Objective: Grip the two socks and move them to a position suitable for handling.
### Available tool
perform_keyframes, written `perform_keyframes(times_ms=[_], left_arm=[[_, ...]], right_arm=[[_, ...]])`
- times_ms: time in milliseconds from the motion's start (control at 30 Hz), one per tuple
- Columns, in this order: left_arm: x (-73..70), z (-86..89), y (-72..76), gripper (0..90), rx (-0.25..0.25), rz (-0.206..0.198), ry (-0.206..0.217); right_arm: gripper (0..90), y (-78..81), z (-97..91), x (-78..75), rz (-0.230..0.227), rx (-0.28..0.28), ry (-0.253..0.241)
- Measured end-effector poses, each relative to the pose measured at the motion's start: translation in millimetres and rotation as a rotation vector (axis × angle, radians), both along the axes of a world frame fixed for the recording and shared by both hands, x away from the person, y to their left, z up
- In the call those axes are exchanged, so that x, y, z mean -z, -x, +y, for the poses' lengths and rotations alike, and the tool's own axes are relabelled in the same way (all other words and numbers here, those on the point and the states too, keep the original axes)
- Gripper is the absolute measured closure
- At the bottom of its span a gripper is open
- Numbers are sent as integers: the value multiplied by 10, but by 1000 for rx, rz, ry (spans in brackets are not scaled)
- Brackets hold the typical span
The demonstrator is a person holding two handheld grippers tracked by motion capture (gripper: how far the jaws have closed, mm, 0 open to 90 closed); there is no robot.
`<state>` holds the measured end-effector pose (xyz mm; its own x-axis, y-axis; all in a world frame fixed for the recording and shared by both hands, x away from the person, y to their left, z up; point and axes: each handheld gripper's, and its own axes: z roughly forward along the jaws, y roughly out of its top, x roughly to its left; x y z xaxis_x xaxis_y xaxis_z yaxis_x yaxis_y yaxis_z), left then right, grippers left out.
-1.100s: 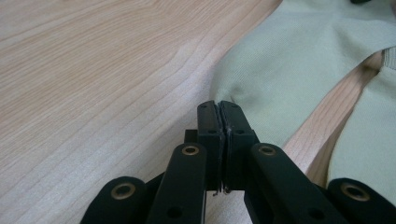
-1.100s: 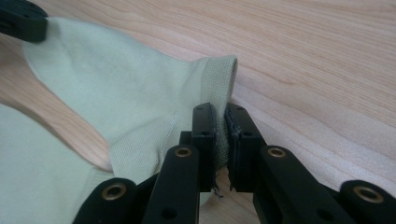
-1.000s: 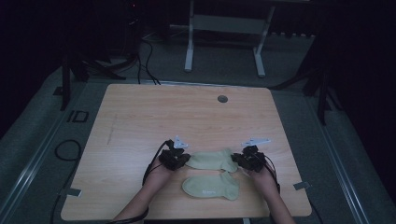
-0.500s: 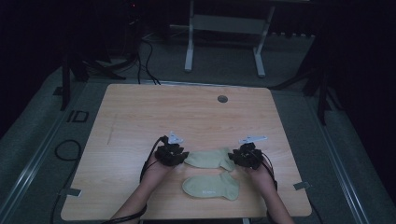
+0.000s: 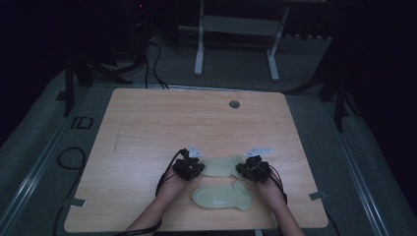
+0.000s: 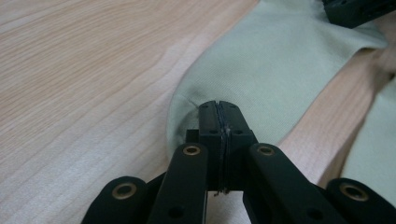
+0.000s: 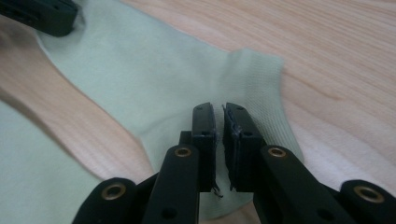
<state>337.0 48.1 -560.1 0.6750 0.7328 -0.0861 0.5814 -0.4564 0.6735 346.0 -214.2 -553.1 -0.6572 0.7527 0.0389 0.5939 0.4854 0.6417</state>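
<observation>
Far sock (image 5: 223, 166) lengthwise along table's near edge; left gripper (image 5: 189, 168) pinching its toe, right gripper (image 5: 254, 170) closed at its cuff.

A light wooden table (image 5: 147, 128) with a round cable grommet (image 5: 234, 104) near its far edge is set on grey carpet (image 5: 39, 162). The room is dimly lit, and its far part is lost in darkness. Behind the table, a white metal frame (image 5: 236, 29) is seen, with black cables (image 5: 152, 54) trailed across the floor.
</observation>
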Motion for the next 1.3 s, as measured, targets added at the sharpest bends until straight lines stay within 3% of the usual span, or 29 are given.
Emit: perform_keyframes(times_ms=[133,233,467,600,700,800,967,1100,1233,1300], left_arm=[[-10,5,-58,885,-9,-4,-14],[-5,20,-97,886,-19,5,2],[-31,1,-70,873,-5,14,9],[-151,54,14,623,25,8,40],[-223,107,85,565,24,14,63],[-278,145,158,522,34,15,57],[-348,185,366,489,61,7,59],[-326,238,505,488,38,-5,50],[-302,302,579,458,20,14,62],[-305,315,620,446,21,21,76]], right_arm=[[827,-91,-17,-8,4,8,6],[823,-119,-14,-9,3,9,8],[783,-128,-3,-32,35,13,-8],[685,-59,6,-94,23,-24,-31],[570,3,-13,-142,34,-45,-53],[504,83,-48,-190,32,-77,-89],[478,207,-124,-246,20,-92,-76],[472,329,-208,-287,5,-93,-71],[419,401,-283,-335,-12,-74,-75],[459,442,-323,-370,-24,-72,-87]])
